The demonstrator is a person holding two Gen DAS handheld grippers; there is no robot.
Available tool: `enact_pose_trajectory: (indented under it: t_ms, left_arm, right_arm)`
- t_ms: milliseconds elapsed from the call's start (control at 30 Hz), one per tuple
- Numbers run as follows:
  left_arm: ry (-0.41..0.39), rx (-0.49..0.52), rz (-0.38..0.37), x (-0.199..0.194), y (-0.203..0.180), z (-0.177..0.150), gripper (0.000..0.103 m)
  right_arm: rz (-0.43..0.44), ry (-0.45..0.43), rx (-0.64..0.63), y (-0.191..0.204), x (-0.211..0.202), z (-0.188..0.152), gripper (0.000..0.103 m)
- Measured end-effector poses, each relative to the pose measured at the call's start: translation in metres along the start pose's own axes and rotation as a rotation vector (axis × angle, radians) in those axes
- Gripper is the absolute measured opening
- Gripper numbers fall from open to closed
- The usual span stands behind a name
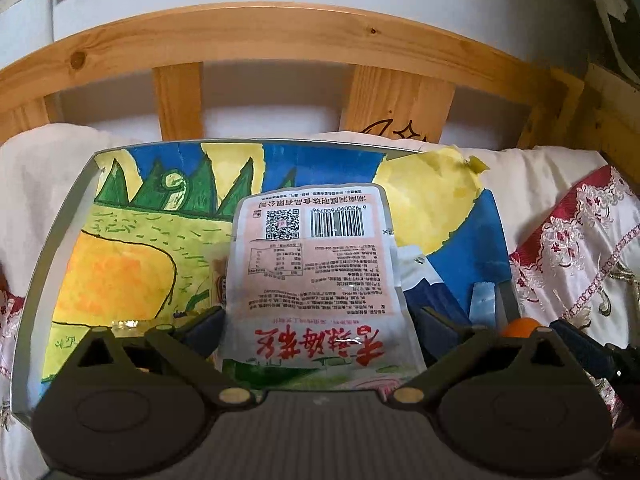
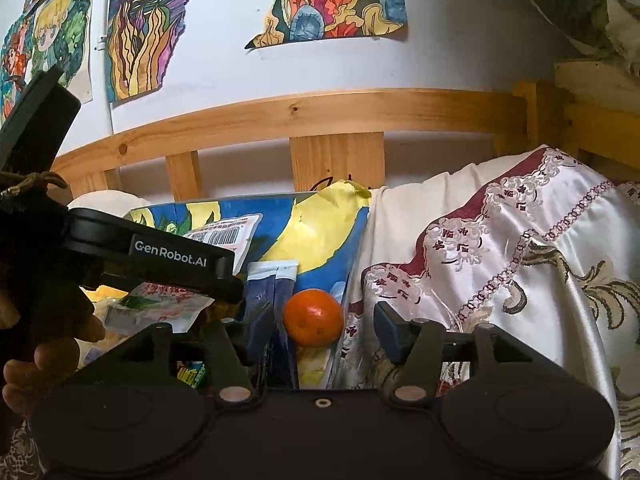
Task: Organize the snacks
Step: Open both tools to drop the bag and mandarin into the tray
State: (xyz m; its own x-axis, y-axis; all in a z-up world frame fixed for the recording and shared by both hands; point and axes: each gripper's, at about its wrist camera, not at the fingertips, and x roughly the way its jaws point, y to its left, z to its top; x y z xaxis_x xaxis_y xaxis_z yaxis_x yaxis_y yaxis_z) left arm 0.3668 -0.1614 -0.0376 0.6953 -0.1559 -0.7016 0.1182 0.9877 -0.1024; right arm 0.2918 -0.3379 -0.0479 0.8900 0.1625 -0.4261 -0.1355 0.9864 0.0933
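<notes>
Orange tangerine (image 2: 313,317) sits inside the painted box (image 1: 60,216), against its right wall, between the spread fingers of the right claw (image 2: 320,328), released. Left claw (image 1: 318,330) seems clenched on the pink snack packet (image 1: 316,264) above the box, though contact is unclear. Lower the packet flat beside the blue packet (image 2: 266,292), clear of the fruit.

Pink-white snack packet (image 1: 316,280); orange tangerine (image 2: 313,317); blue-yellow painted box (image 1: 60,216).
</notes>
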Motion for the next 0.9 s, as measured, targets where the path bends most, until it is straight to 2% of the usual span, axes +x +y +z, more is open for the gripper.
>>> enact_pose_trajectory:
  t_ms: [333, 567, 700, 767, 900]
  left_arm:
    - [-0.058, -0.023, 0.002, -0.014, 0.001, -0.001, 0.102]
    - [-0.164, -0.079, 0.068, -0.042, 0.01, -0.007, 0.102]
    - [-0.179, -0.125, 0.093, -0.055, 0.023, -0.012, 0.102]
    - [-0.184, -0.14, 0.101, -0.063, 0.029, -0.016, 0.102]
    - [-0.196, -0.167, 0.118, -0.08, 0.04, -0.029, 0.102]
  right_arm:
    - [0.001, -0.025, 0.004, 0.001, -0.004, 0.0, 0.067]
    - [0.007, -0.046, -0.001, 0.005, -0.01, 0.002, 0.07]
    - [0.007, -0.065, -0.01, 0.008, -0.017, 0.005, 0.073]
    - [0.008, -0.074, -0.021, 0.011, -0.02, 0.006, 0.079]
    - [0.011, -0.101, -0.045, 0.016, -0.031, 0.008, 0.083]
